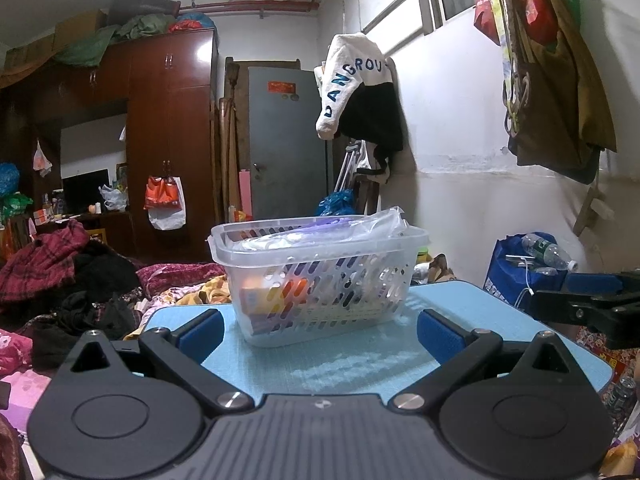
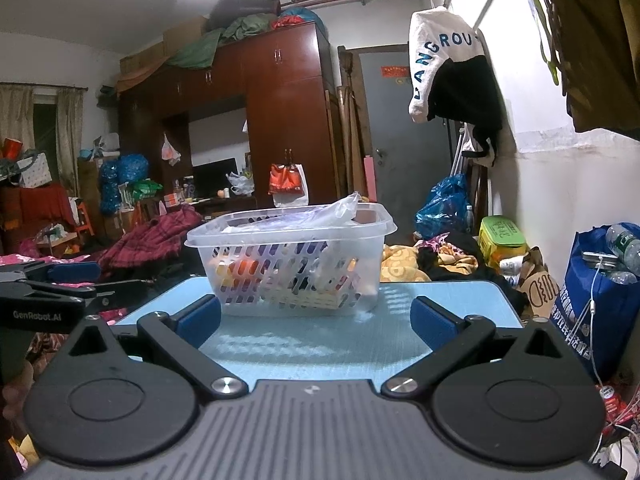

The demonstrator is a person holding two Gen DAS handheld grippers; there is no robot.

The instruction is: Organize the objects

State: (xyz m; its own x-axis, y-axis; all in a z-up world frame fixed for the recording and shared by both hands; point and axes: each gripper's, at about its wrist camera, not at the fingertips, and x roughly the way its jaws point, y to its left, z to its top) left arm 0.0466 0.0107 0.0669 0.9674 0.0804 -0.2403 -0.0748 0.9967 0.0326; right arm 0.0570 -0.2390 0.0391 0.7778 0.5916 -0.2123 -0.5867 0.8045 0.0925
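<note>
Basket (image 1: 320, 280): clear, perforated, holding orange packets and crinkled plastic; standing on desk (image 1: 360, 364).
Desk: pale blue.
Beyond basket: brown wardrobe (image 2: 280, 120), grey door.
Left hand-held gripper (image 1: 320, 330): wide apart, empty.
Right hand-held gripper (image 2: 316, 318): wide apart, empty.

- The translucent, slotted plastic basket (image 1: 320, 276) has smooth, slightly frosted walls.
- A clear, crinkled plastic bag (image 1: 372, 222) lying on top of its contents looks glossy.
- The light-blue desk (image 1: 340, 364) has a matt top with a fine woven-looking texture.
- The left gripper (image 1: 320, 330) is matt black plastic with shiny metal screws and blue, finely textured pads (image 1: 438, 336).
- The dark red-brown wooden wardrobe (image 2: 280, 120) is glossy, lacquered.
</note>
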